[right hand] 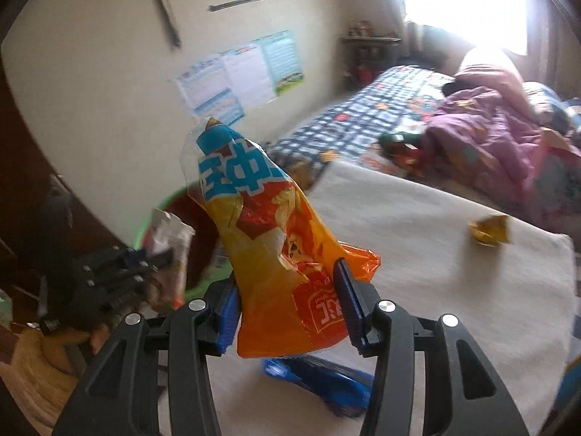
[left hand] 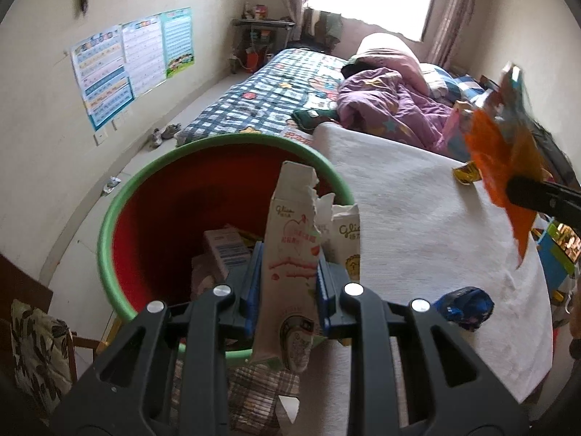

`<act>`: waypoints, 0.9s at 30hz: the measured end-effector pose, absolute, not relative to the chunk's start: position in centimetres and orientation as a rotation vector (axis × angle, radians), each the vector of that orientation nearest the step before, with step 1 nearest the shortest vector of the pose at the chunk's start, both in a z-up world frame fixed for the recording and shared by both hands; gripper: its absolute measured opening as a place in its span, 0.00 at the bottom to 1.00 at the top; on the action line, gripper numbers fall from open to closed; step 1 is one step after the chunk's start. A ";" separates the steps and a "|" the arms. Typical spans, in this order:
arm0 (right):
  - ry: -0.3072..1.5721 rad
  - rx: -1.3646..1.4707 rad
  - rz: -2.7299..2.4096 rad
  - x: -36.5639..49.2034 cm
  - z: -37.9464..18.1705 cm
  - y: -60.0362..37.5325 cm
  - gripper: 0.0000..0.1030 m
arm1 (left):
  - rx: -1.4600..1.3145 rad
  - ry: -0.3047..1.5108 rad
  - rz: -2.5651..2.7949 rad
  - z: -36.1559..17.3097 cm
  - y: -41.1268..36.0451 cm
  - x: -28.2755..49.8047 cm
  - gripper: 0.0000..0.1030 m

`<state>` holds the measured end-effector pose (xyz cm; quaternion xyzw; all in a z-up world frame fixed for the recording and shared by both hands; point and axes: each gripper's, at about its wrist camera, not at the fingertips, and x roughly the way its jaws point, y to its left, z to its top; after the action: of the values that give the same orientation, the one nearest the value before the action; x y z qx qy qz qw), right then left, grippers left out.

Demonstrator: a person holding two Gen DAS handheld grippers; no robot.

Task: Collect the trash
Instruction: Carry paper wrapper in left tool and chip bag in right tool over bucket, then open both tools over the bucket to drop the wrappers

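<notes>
Trash is partly collecting: boxes are lying in the bin (left hand: pixel 120 196). Left gripper (left hand: pixel 288 283) is clamping a carton (left hand: pixel 290 239) over it, right gripper (right hand: pixel 287 305) is clamping a chip bag (right hand: pixel 268 239); two wrappers (left hand: pixel 466 174) (left hand: pixel 464 307) are waiting on the table (left hand: pixel 417 218).

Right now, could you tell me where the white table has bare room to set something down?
The white table is bare between the yellow wrapper and the blue wrapper. The bin side is crowded by the left gripper holding a box.
</notes>
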<state>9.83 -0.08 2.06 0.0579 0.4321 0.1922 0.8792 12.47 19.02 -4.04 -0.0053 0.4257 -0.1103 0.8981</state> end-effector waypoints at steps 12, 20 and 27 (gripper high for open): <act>1.039 0.267 0.507 14.7 -1.8 5.3 0.46 | -0.037 0.921 -0.151 -5.9 22.8 14.6 0.23; 1.043 0.293 0.518 15.6 -2.2 6.2 0.47 | -0.041 0.918 -0.142 -6.0 22.9 15.5 0.23; 1.051 0.270 0.540 16.3 -2.7 8.0 0.49 | -0.048 0.947 -0.119 -7.0 23.4 15.7 0.23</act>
<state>16.34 8.01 -2.72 0.1271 0.4940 0.2536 0.8219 15.73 23.41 -6.96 -0.0231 0.4556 -0.0575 0.8880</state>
